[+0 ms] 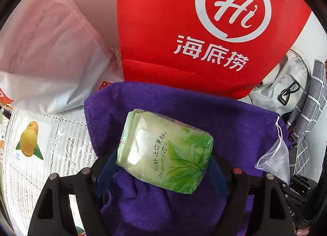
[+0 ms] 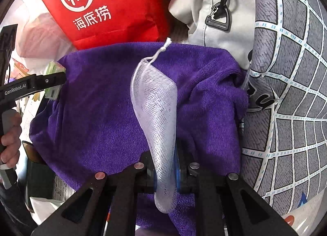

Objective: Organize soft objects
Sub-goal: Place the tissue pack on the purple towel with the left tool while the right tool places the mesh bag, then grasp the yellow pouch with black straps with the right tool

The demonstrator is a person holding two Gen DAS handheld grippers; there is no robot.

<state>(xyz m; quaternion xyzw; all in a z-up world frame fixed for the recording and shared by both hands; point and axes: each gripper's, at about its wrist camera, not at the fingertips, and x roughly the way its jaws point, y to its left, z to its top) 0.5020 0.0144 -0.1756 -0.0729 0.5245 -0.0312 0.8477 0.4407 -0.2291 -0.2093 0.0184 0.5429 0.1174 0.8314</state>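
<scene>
My left gripper (image 1: 163, 166) is shut on a green tissue pack (image 1: 165, 152) with a leaf print and holds it over a purple towel (image 1: 184, 109). My right gripper (image 2: 165, 172) is shut on a white mesh pouch (image 2: 155, 101) with a drawstring, also over the purple towel (image 2: 98, 109). The mesh pouch shows at the right of the left wrist view (image 1: 273, 158). The left gripper's body shows at the left edge of the right wrist view (image 2: 30, 86), with the tissue pack (image 2: 54, 68) peeking behind it.
A red bag with a white "Hi" logo (image 1: 184, 27) stands behind the towel. A white plastic bag (image 1: 47, 47) lies to the left on a lace tablecloth (image 1: 67, 143). A grey garment with a buckle (image 2: 216, 10) and a grey checked cushion (image 2: 290, 92) lie to the right.
</scene>
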